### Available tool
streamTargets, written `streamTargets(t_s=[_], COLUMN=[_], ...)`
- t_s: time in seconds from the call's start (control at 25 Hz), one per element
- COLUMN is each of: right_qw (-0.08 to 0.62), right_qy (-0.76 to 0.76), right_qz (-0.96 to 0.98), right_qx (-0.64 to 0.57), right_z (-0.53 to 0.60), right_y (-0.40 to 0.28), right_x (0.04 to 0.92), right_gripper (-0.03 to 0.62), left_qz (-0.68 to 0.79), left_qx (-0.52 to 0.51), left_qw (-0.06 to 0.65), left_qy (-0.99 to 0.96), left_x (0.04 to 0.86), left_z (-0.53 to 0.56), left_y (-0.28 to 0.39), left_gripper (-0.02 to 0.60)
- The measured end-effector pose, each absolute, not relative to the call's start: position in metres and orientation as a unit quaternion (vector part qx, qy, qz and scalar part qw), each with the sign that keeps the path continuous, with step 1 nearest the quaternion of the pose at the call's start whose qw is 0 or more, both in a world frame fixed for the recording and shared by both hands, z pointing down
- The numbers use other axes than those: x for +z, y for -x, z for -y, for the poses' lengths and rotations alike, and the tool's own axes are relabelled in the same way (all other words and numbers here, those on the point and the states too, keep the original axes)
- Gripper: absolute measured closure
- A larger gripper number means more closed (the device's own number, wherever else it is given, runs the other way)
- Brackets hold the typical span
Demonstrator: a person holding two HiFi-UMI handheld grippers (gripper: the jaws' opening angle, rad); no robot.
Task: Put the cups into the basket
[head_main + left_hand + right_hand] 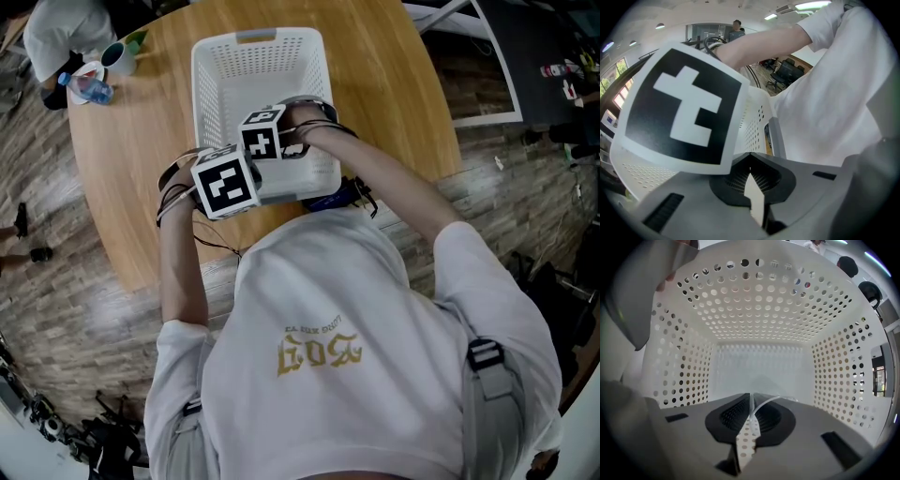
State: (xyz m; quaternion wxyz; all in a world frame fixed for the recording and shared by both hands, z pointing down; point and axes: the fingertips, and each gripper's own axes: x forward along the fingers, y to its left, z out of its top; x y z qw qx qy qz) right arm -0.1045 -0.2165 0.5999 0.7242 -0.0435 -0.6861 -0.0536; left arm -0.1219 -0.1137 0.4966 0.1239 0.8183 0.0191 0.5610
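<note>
A white perforated basket (258, 70) stands on the round wooden table (394, 103), and nothing lies inside it. Both grippers are at its near wall. My left gripper (225, 183) is shut on a thin white strip of that wall (754, 199). My right gripper (267, 139) is shut on the perforated wall (746, 439) and looks into the basket's bare interior (759, 366). In the left gripper view the right gripper's marker cube (679, 108) fills the left side. A white cup (120, 56) stands far off at the table's back left edge.
A water bottle (89, 89) lies beside the cup, close to a person in white (61, 28) at the back left. The holder's arms (394, 183) and torso cover the table's near edge. Wooden floor surrounds the table.
</note>
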Motion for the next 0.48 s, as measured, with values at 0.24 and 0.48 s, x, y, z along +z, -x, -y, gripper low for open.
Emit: streamTargets(t_s=[0.24,0.48], right_qw=[0.730,0.725], right_qy=[0.054,0.068], right_qz=[0.677,0.678], right_qx=[-0.073,-0.098], right_z=[0.2176,0.2148], right_y=[0.1044,0.1075], right_x=[0.6001,0.5998], right_gripper=[0.563,0.562], left_qz=[-0.021,-0.014], left_qx=[0.553,0.554], left_qw=[0.133,0.134], left_qy=[-0.822,-0.821], left_x=[0.4924,0.4914], left_z=[0.1124,0.1130], left_y=[0.1215,0.1216], left_gripper=[0.575,0.575])
